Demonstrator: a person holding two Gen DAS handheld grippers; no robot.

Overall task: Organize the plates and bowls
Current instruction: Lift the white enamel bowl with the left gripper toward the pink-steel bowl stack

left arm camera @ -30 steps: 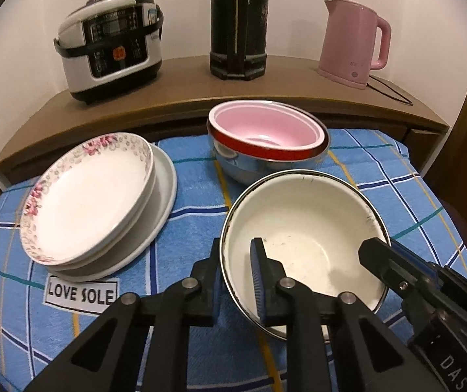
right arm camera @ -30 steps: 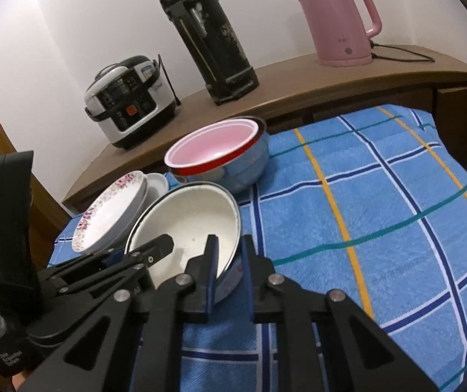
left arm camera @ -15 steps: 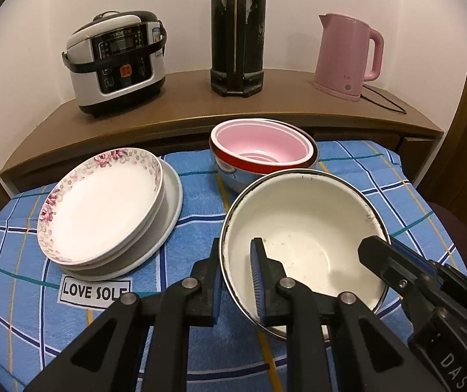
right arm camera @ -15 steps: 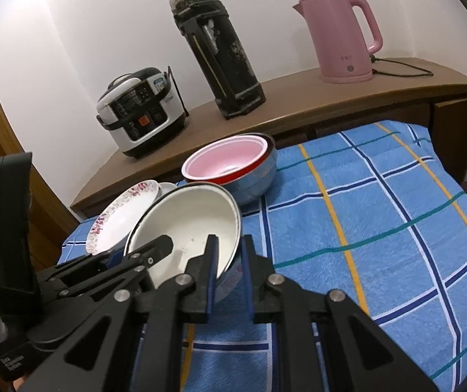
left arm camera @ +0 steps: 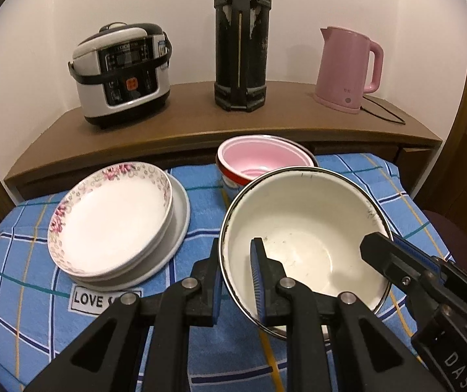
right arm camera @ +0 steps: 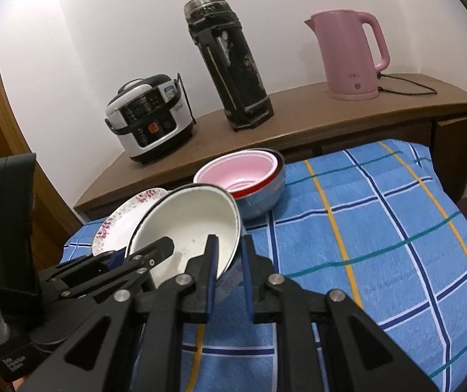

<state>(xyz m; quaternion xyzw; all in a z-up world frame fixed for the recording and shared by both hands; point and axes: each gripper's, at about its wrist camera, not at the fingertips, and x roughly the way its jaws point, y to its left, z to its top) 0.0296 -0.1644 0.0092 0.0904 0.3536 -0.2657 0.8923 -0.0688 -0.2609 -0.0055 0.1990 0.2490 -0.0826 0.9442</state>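
Observation:
A large white enamel bowl [left arm camera: 311, 228] is held above the blue checked cloth. My left gripper [left arm camera: 235, 277] is shut on its near-left rim. My right gripper [right arm camera: 228, 261] is shut on its right rim; it shows in the left wrist view [left arm camera: 396, 261] too. The bowl [right arm camera: 187, 225] is tilted in the right wrist view. Behind it a pink bowl [left arm camera: 259, 160] is nested in a red-rimmed bowl inside a metal bowl [right arm camera: 262, 196]. To the left a flowered plate [left arm camera: 112, 215] lies on a stack of white plates [left arm camera: 181, 212].
A wooden shelf [left arm camera: 266, 121] behind the table carries a rice cooker [left arm camera: 122, 72], a tall black thermos [left arm camera: 241, 39] and a pink kettle [left arm camera: 347, 68]. A "LOVE" label [left arm camera: 86, 299] is on the cloth. The blue cloth [right arm camera: 380, 228] stretches to the right.
Both grippers have lifted the white bowl up from the cloth; the plates and nested bowls now sit lower and farther in view. Both grips are unchanged.

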